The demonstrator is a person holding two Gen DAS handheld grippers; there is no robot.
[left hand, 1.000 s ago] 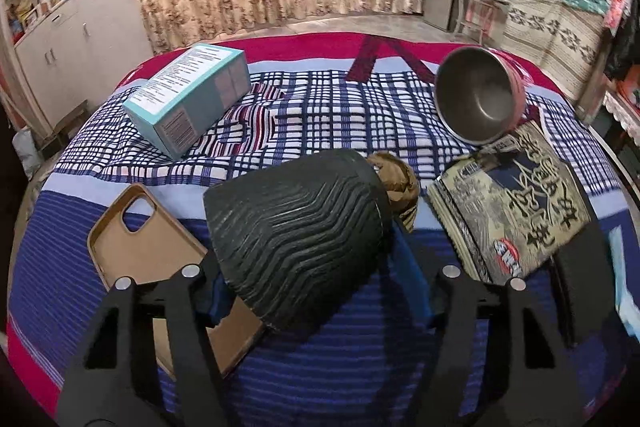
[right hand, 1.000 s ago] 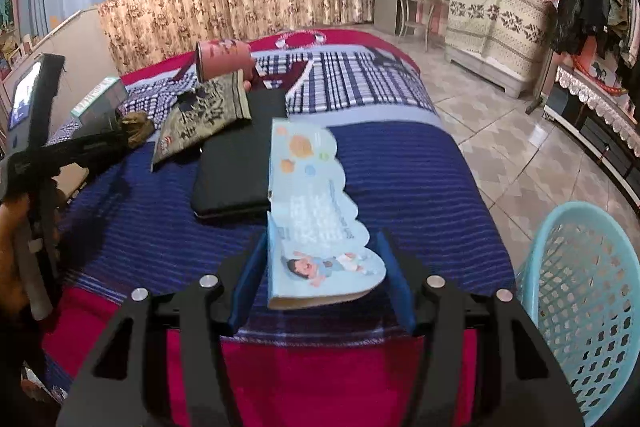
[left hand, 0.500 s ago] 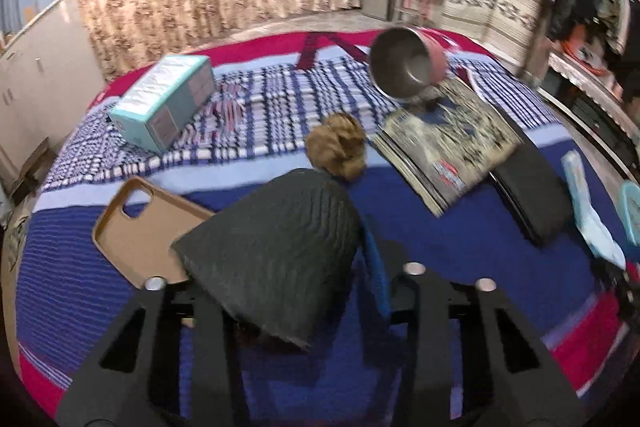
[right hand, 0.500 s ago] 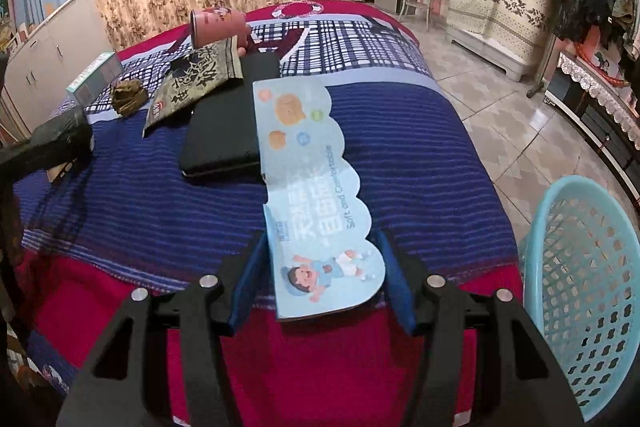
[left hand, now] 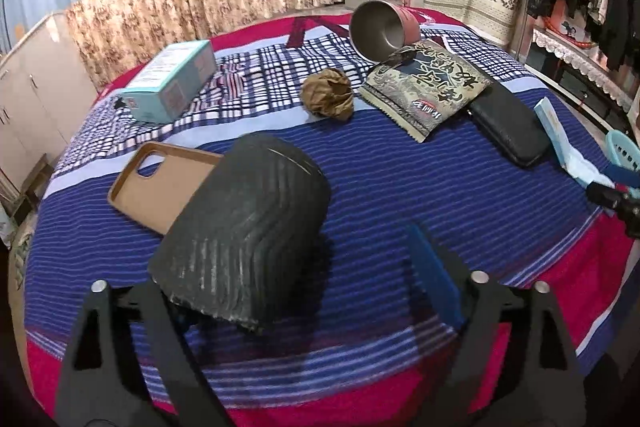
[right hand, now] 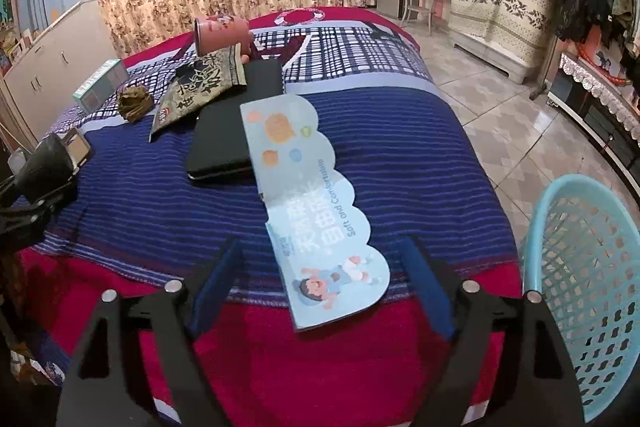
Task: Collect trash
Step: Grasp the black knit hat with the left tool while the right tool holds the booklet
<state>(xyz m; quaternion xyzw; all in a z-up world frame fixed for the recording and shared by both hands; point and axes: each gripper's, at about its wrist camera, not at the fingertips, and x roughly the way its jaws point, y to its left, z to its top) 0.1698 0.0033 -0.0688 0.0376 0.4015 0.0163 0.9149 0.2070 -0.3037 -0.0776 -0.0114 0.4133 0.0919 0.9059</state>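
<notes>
Both grippers open: left [left hand: 296,279] around black pad [left hand: 244,243], right [right hand: 320,291] around blue card [right hand: 316,215].

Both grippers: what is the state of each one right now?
Left gripper: open; black ribbed piece sits by its left finger, not clamped.
Right gripper: open; blue card lies between its fingers, not gripped.

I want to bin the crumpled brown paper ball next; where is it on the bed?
In the left wrist view, the paper ball lies mid-bed between the teal box and the snack packet.
</notes>
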